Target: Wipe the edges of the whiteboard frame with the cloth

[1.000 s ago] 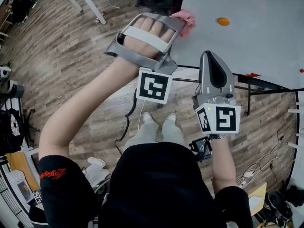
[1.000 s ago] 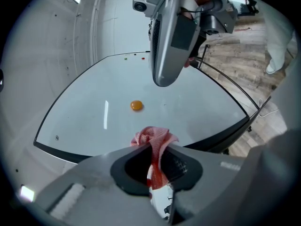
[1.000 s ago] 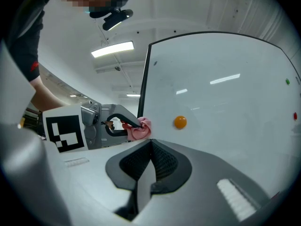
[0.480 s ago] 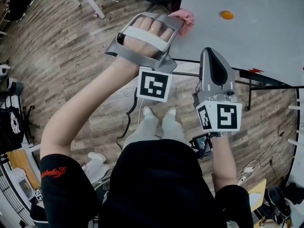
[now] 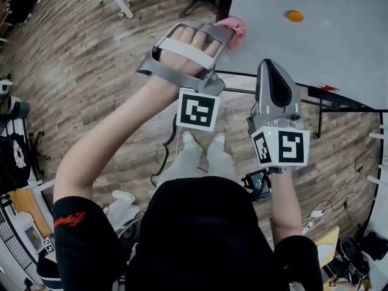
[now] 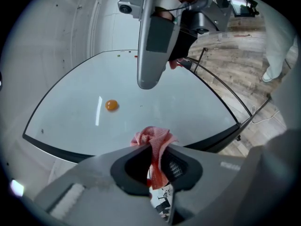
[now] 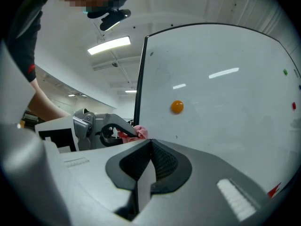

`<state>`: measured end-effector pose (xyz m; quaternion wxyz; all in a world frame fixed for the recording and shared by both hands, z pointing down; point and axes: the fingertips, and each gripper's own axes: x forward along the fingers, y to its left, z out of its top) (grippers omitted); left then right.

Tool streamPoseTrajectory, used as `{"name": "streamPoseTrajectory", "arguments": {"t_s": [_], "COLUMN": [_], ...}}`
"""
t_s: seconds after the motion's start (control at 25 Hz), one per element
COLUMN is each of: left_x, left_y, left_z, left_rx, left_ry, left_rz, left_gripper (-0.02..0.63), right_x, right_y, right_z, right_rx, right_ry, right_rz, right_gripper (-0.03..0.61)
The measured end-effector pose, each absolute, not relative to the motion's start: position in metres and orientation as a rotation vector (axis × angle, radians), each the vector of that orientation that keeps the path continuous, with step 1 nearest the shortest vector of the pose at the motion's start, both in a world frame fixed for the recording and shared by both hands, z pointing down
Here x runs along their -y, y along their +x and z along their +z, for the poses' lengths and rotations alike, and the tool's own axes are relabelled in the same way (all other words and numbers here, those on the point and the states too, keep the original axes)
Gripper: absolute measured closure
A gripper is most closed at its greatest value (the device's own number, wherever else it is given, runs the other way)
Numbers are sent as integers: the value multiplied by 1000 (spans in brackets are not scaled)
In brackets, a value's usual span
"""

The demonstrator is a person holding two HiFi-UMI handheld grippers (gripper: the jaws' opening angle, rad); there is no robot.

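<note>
Left gripper [image 5: 219,36]: jaws clamped on the pink cloth [image 5: 234,25], which sits at 12 o'clock, at the whiteboard frame [image 7: 140,79] near its corner. Right gripper [image 7: 149,147]: jaws together, nothing between them, at 4 o'clock of the left. Step in hand, I judge: wiping that edge. Next I need steady pressure along the frame.

Glossy whiteboard [image 6: 188,112], coarse-woven cloth [image 6: 154,139]

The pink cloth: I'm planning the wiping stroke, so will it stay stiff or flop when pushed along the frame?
Probably floppy: the cloth bunches in folds where the left gripper pinches it. Likely light; that pinch alone holds it. Against the whiteboard frame it would probably crumple, not slide stiffly.
</note>
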<state>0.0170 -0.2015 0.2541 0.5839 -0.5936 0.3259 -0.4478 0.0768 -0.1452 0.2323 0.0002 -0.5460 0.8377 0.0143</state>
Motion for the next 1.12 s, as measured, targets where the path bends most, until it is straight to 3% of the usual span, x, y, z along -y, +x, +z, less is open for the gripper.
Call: {"name": "streamPoseTrajectory", "arguments": {"t_s": [1.12], "left_x": [199], "left_y": [19], "left_z": [311], "left_rx": [-743], "left_ry": [-1447], "left_rz": [-1100], "left_gripper": [568], "right_x": [147], "right_y": [84], "right_z": [268], "right_rx": [-2659], "right_ry": [-1739], "right_rz": [-49], "right_gripper": [577]}}
